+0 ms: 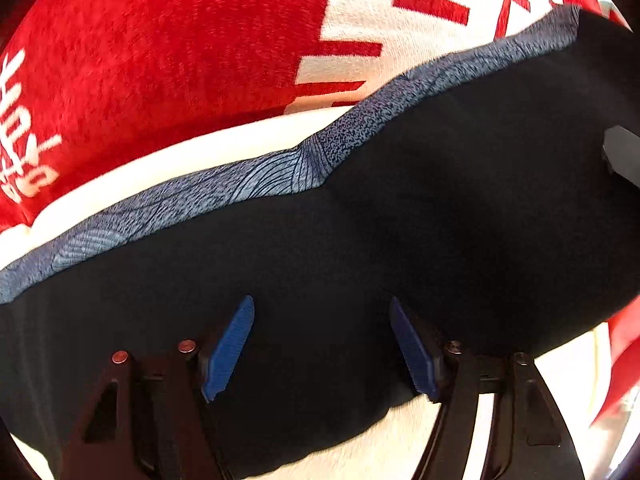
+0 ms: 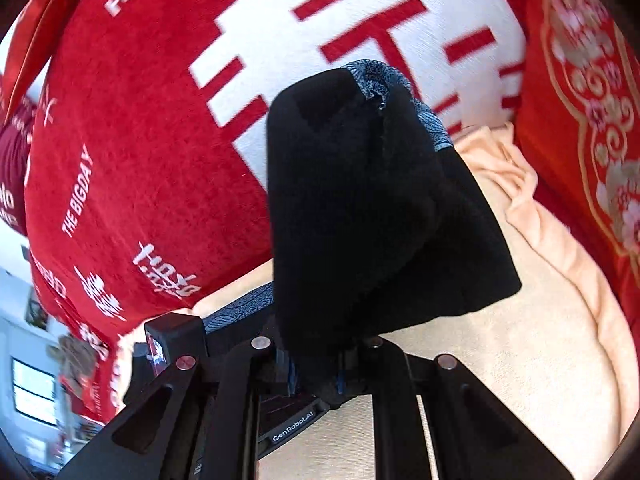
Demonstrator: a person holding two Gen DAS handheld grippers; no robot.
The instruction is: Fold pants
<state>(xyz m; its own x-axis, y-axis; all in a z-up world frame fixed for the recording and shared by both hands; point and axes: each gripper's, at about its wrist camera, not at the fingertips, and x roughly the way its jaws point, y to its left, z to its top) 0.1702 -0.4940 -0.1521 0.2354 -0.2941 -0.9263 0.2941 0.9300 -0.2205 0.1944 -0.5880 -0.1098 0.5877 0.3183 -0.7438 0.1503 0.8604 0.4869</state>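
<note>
Over the cream blanket (image 2: 540, 320) that covers the seat, my right claw (image 2: 320, 380) is pinched tight on a bunched end of the black pants (image 2: 360, 200), the blue pads almost hidden inside the cloth, and the fabric rises from the grip in a thick dark fold with a grey-blue patterned band (image 2: 380, 76) showing at its top. Behind it leans a big red cushion (image 2: 140, 140) with a white block character and small white lettering, and toward the right edge of the seat stands a second red cushion with gold ornament (image 2: 580, 120). In the left wrist view, my left claw (image 1: 322, 348) has its jaws spread wide, one blue pad (image 1: 230, 348) on each side, with nothing between them but the pants (image 1: 400, 220) lying flat beneath; I cannot tell whether the pads touch the cloth. The pants spread across most of that view as a broad black sheet on the blanket (image 1: 160, 172), their patterned grey-blue band (image 1: 280, 172) running along the far edge, just beside the foot of the red cushion (image 1: 160, 60). At the right edge of that view a grey part of the other claw (image 1: 622, 156) shows above the black fabric.
</note>
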